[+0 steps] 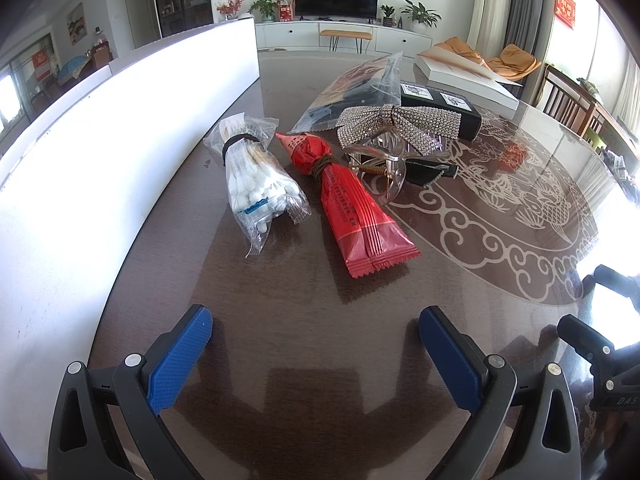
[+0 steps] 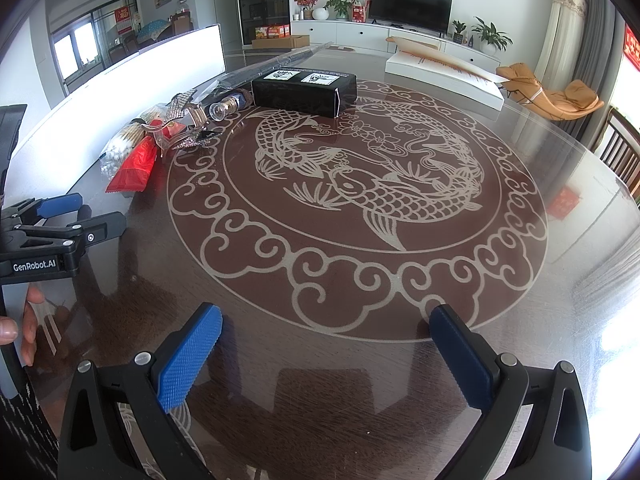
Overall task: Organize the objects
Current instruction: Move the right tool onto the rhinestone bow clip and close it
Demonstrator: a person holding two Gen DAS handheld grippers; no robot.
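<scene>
A bag of cotton swabs (image 1: pixel 256 184) and a red packet (image 1: pixel 352 208) tied with a band lie side by side on the round glass table (image 1: pixel 280 320). Behind them lie a rhinestone bow clip (image 1: pixel 396 124), a clear plastic piece (image 1: pixel 380 164), a clear bag (image 1: pixel 356 92) and a black box (image 1: pixel 444 108). My left gripper (image 1: pixel 316 328) is open and empty, short of the red packet. My right gripper (image 2: pixel 326 324) is open and empty over the table's carp pattern. The same items show at the left in the right wrist view: red packet (image 2: pixel 134 164), black box (image 2: pixel 304 88).
A long white box (image 1: pixel 80 184) runs along the table's left edge. A white flat box (image 1: pixel 468 76) lies at the far side. The left gripper (image 2: pixel 60 216) and a hand show at the left in the right wrist view. Wooden chairs (image 2: pixel 620 152) stand to the right.
</scene>
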